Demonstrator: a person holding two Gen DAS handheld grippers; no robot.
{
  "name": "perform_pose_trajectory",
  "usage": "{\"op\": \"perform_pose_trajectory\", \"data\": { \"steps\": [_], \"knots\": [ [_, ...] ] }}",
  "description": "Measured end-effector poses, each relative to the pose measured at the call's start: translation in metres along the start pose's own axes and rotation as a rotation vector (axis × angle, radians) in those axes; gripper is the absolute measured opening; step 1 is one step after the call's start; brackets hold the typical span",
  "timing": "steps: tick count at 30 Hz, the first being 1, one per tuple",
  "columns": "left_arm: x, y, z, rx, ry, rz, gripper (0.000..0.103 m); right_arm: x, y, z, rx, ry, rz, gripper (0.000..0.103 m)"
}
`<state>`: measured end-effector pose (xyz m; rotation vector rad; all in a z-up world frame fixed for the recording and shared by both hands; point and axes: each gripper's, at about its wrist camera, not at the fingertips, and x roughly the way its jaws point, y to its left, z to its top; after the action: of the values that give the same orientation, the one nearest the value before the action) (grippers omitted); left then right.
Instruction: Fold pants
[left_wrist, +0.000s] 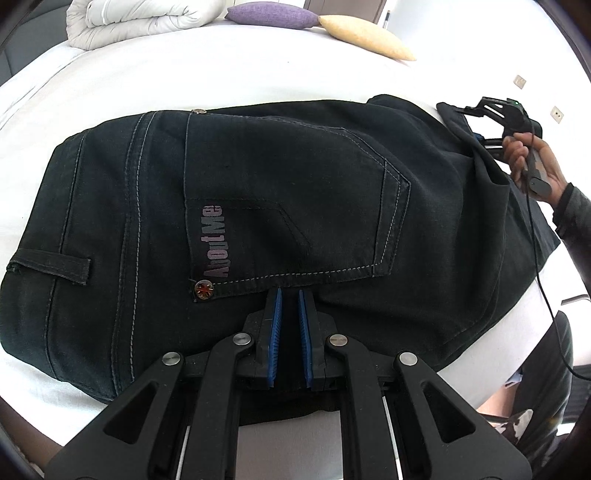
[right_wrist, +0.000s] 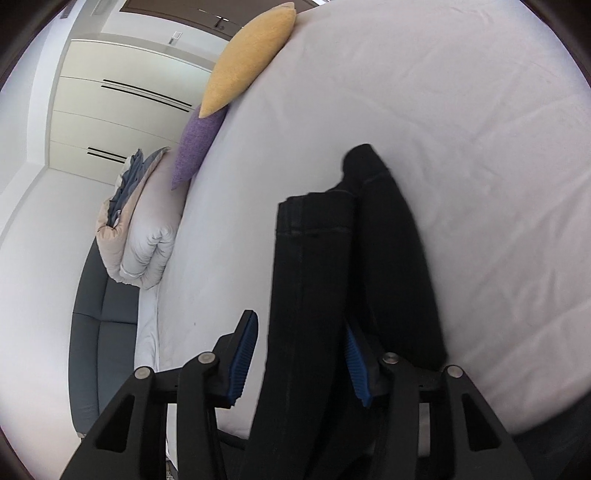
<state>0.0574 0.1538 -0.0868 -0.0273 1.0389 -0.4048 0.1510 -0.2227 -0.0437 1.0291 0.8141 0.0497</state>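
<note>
Black denim fills our left wrist view: the pants (left_wrist: 258, 206) lie flat on the white sheet (left_wrist: 258, 81) of a bed, seat side up, with the waistband towards the left of that view. On the back pocket (left_wrist: 295, 206) we read "AboutMe" in pale pink letters, running along the pocket's edge, and below it sits a round rivet (left_wrist: 204, 288) with a red cross pattern. A second rivet shows at the pocket's other corner. A belt loop (left_wrist: 51, 267) lies flat near the waistband. Light stitching outlines the pocket and the seams.

Our left gripper (left_wrist: 290, 295) is clenched on the near edge of the pants just below the pocket, with dark cloth between its blue pads (left_wrist: 275, 332).

Our right gripper (right_wrist: 301, 325) has a pant leg running up between its fingers. The cloth lies against one blue pad (right_wrist: 356, 365) and clear of the other, so the jaws are not clamped on it. The leg's hem (right_wrist: 314, 218) shows beyond the fingertips. In the left view, this gripper is at the far right end of the pants, held by a hand (left_wrist: 532, 158) in a dark sleeve.

Beyond the pants, at the bed's far edge, lie a purple cushion (left_wrist: 271, 16), a yellow cushion (left_wrist: 365, 35) and a folded white duvet (left_wrist: 133, 22).
</note>
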Motion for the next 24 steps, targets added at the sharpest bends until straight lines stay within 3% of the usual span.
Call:
{"op": "perform_pose_trajectory", "data": {
  "steps": [1, 2, 6, 11, 16, 20, 24],
  "knots": [
    [0.0, 0.0, 0.0, 0.001, 0.0, 0.0, 0.009, 0.0, 0.0, 0.001, -0.016, 0.011, -0.003, 0.011],
    [0.0, 0.001, 0.0, 0.002, 0.0, 0.0, 0.009, 0.001, 0.001, 0.002, -0.029, 0.02, -0.015, 0.005],
    [-0.001, 0.0, 0.0, 0.001, -0.001, 0.0, 0.009, -0.028, 0.014, 0.001, -0.081, -0.058, -0.033, 0.004],
    [-0.002, 0.002, -0.001, -0.002, -0.006, -0.005, 0.009, -0.123, 0.001, -0.011, -0.04, -0.213, 0.008, 0.004],
    [-0.005, 0.005, -0.002, -0.004, -0.009, -0.007, 0.009, -0.224, -0.063, -0.065, 0.077, -0.343, -0.024, 0.004],
    [-0.007, 0.004, -0.003, -0.002, -0.01, 0.0, 0.009, -0.254, -0.132, -0.113, 0.239, -0.373, -0.097, 0.004],
    [-0.009, -0.001, -0.005, 0.002, -0.014, 0.006, 0.009, -0.258, -0.157, -0.133, 0.302, -0.398, -0.069, 0.005]
  ]
}}
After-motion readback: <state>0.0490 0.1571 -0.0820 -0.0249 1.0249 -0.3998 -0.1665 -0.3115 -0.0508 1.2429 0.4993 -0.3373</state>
